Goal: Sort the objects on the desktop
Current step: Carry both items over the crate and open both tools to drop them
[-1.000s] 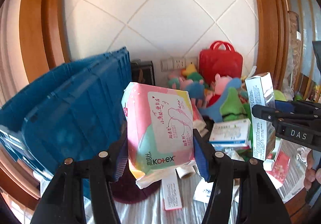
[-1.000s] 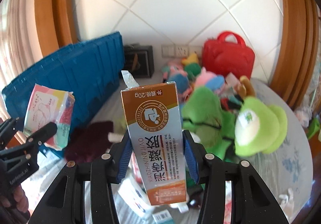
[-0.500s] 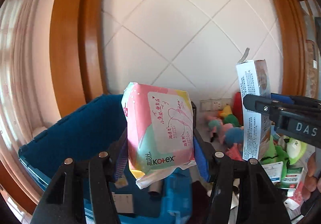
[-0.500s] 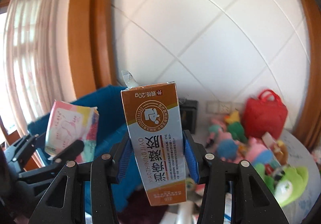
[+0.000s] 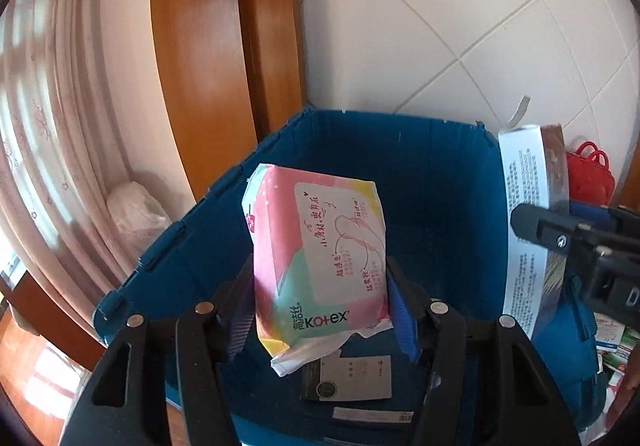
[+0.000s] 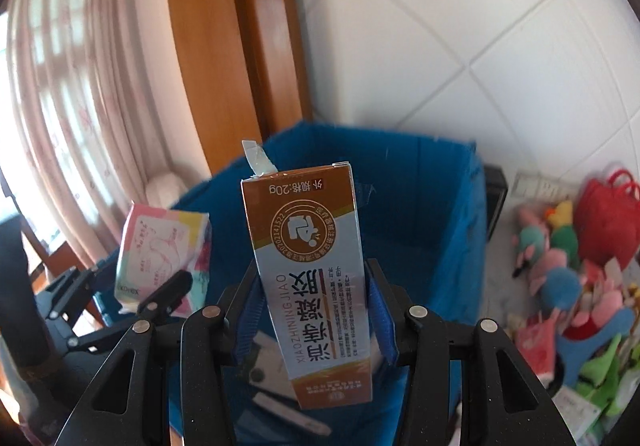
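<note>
My left gripper (image 5: 320, 294) is about half open and clamped on the pink Kotex pack (image 5: 320, 254), pads on both sides, pack upright over the blue bin (image 5: 436, 182). The pack's lower seal hangs crumpled at 6 o'clock below the fingers. My right gripper (image 6: 310, 310) is at similar width, gripping the orange-and-white ointment box (image 6: 308, 270), print upside down, torn flap (image 6: 258, 160) sticking up at 11 o'clock.

In the left view, the box sits at 3 o'clock, edge-on, with the right gripper's finger crossing it. In the right view, the pack is at 9 o'clock, with the left gripper's black frame under it.

The bin floor is mostly hidden behind both held items. I see a dark-and-white card (image 5: 348, 378) and a white strip (image 6: 292, 414); their labels are unreadable. The soft toys (image 6: 560, 278) and red bag (image 6: 608, 222) at 3 o'clock are blurred. The curtain (image 6: 64, 94) at 9 o'clock is washed out. My hand is barely visible at the right edge of the left view.
</note>
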`<act>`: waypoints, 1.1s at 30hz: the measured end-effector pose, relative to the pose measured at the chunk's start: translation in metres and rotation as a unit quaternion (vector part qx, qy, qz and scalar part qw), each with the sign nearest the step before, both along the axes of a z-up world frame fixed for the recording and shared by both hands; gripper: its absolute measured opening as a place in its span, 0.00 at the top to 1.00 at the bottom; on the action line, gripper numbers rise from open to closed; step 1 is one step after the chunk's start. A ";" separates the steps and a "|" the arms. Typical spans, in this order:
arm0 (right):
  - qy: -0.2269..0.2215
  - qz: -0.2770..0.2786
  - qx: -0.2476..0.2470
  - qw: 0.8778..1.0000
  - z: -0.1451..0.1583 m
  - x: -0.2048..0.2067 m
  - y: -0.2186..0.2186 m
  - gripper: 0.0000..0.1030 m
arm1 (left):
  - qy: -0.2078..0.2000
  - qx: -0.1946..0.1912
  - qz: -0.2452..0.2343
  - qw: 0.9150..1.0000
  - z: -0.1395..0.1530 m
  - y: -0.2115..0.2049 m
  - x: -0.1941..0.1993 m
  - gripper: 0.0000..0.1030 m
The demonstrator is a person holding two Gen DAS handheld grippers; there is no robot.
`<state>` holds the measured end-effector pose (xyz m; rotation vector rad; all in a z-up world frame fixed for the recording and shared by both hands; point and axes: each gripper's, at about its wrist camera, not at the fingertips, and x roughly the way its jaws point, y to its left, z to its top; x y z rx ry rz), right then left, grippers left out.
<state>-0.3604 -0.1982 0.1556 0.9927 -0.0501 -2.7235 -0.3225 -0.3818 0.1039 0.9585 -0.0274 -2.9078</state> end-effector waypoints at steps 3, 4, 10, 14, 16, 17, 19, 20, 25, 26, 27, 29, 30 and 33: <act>-0.026 -0.008 0.029 0.999 -0.019 -0.006 -0.011 0.54 | -0.028 0.007 -0.007 1.000 -0.013 -0.010 -0.014 0.43; -0.031 -0.012 0.041 0.999 -0.024 -0.005 -0.011 0.54 | -0.035 0.009 -0.008 0.999 -0.019 -0.009 -0.017 0.43; -0.031 -0.041 0.093 0.994 -0.033 -0.003 -0.024 0.54 | -0.053 0.016 -0.015 0.998 -0.028 -0.007 -0.012 0.42; -0.016 -0.063 0.120 0.991 -0.038 -0.005 -0.019 0.54 | -0.058 0.009 -0.015 0.998 -0.032 -0.004 -0.013 0.40; -0.009 -0.070 0.129 0.989 -0.038 -0.003 -0.020 0.53 | -0.054 0.004 -0.011 0.998 -0.034 -0.007 -0.012 0.40; -0.007 -0.072 0.133 0.989 -0.037 -0.002 -0.021 0.53 | -0.052 0.004 -0.010 0.999 -0.034 -0.007 -0.011 0.36; -0.002 -0.075 0.140 0.987 -0.037 -0.001 -0.022 0.53 | -0.046 0.002 -0.007 0.999 -0.033 -0.009 -0.008 0.33; 0.001 -0.077 0.142 0.987 -0.037 0.000 -0.023 0.53 | -0.042 0.001 -0.007 0.999 -0.032 -0.010 -0.006 0.33; 0.015 -0.081 0.138 0.987 -0.030 0.006 -0.027 0.25 | -0.027 -0.004 0.001 1.000 -0.027 -0.015 0.002 0.30; 0.021 -0.082 0.138 0.987 -0.028 0.008 -0.027 0.12 | -0.024 -0.005 0.002 1.000 -0.026 -0.016 0.002 0.30; 0.027 -0.083 0.139 0.986 -0.026 0.010 -0.028 0.06 | -0.020 -0.008 0.004 1.000 -0.025 -0.017 0.004 0.29; 0.038 -0.086 0.143 0.985 -0.022 0.016 -0.030 0.02 | -0.012 -0.016 0.010 1.000 -0.024 -0.017 0.006 0.27; 0.043 -0.088 0.143 0.985 -0.020 0.019 -0.030 0.00 | -0.006 -0.020 0.014 1.000 -0.024 -0.017 0.008 0.27; 0.058 -0.086 0.133 0.986 -0.015 0.029 -0.027 0.00 | 0.009 -0.017 0.018 1.000 -0.021 -0.021 0.016 0.26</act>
